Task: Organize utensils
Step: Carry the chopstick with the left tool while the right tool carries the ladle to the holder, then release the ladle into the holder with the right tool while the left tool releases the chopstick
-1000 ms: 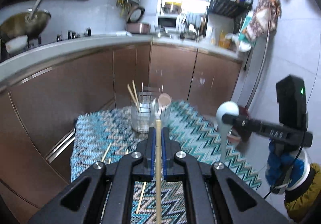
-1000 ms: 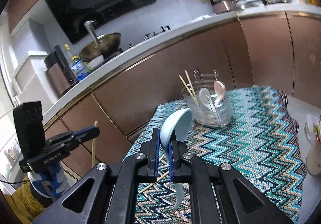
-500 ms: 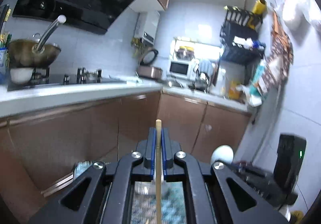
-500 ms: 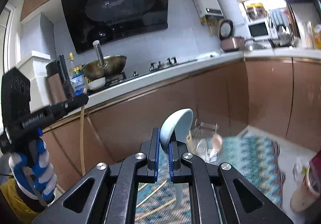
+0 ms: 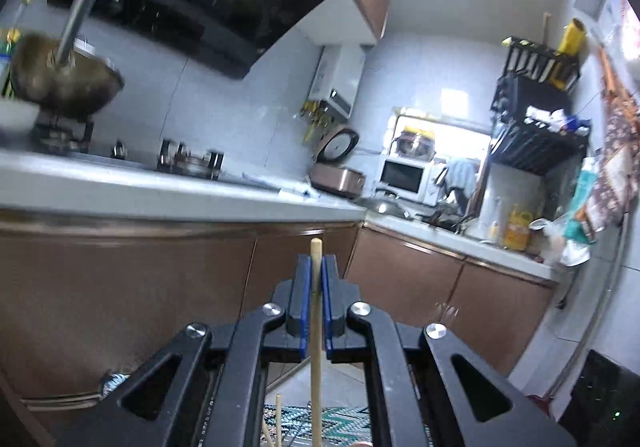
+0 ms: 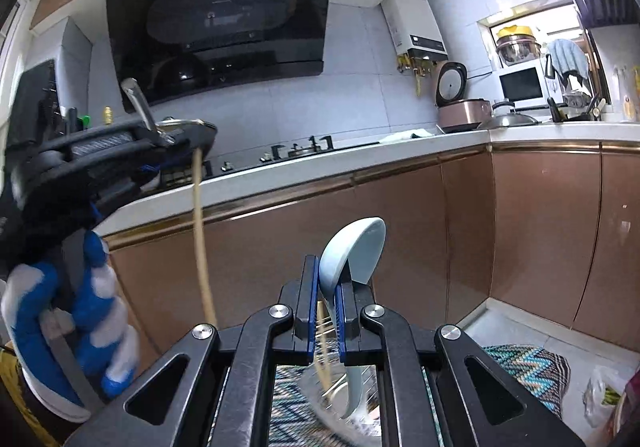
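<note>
**Speaker one:** Clamping a thin wooden chopstick (image 5: 315, 331), the left gripper (image 5: 316, 267) sits at the lower centre of its own view, blue pads shut on the stick, whose blunt end pokes up just past the fingertips. What does the other camera give?

**Speaker two:** The right gripper (image 6: 329, 279) is closed on a pale blue spoon (image 6: 352, 255), bowl rising above the jaws at centre frame, handle hanging down below them. At the left edge, a gloved hand (image 6: 68, 331) holds the left gripper (image 6: 188, 151) with the chopstick (image 6: 200, 239) dangling from it.

**Speaker one:** And how would they handle?

**Speaker two:** The chopstick looks light, stiff and narrow, so it could swivel between the pads; a hold near its upper end lets it hang straight. The spoon seems smooth, glazed and breakable, best pinched at the neck where it is now.

**Speaker one:** Where do they go?

**Speaker two:** Probably the clear holder (image 6: 344, 407), blurred at the bottom of the frame on the zigzag cloth (image 6: 532, 367), directly beneath the spoon. A brown cabinet (image 6: 540, 227) fills the background.
</note>
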`<state>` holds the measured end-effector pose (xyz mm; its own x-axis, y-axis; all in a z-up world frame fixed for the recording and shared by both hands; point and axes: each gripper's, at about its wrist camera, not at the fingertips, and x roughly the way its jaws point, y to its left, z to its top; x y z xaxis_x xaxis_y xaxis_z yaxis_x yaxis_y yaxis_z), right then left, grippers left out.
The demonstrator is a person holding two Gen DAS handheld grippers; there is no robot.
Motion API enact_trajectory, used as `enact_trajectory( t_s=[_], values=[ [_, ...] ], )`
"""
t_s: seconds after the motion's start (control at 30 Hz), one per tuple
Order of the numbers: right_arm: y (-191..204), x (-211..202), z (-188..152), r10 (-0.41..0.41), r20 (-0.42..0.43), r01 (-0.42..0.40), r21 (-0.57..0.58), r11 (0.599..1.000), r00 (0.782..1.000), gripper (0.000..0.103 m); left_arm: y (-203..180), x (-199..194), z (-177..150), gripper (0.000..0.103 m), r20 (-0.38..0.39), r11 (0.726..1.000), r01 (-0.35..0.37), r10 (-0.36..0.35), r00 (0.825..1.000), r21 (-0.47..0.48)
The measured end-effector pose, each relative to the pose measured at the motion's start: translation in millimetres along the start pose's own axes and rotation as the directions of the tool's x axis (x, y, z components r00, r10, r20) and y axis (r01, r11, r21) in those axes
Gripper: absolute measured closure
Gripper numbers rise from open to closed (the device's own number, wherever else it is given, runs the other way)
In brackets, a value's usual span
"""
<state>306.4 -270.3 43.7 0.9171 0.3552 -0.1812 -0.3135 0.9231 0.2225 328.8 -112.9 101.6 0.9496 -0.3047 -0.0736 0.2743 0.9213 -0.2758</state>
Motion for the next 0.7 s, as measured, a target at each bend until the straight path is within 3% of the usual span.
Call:
enact_trajectory(
  t_s=[0.33, 0.63, 0.7],
  values=[
    [-4.7, 35.0, -38.0, -0.052, 0.003, 0.052, -0.066, 0.996, 0.999, 0.095, 18.5, 46.5, -52.2, 0.098, 0.017, 0.998, -0.049, 0.049, 0.999, -0.039],
    [-3.9, 30.6, -63.4, -0.056, -0.036, 0.054, -0.059, 0.997, 0.998, 0.093, 23.8, 37.3, -77.2, 0.096, -0.013, 0.998, -0.056, 0.056, 0.998, -0.031],
    [-4.2, 26.9, -63.1, -0.06, -0.035, 0.058, -0.053, 0.997, 0.998, 0.082, 23.9, 30.4, -76.6, 0.083, -0.021, 0.998, -0.049, 0.048, 0.999, -0.031]
  ],
)
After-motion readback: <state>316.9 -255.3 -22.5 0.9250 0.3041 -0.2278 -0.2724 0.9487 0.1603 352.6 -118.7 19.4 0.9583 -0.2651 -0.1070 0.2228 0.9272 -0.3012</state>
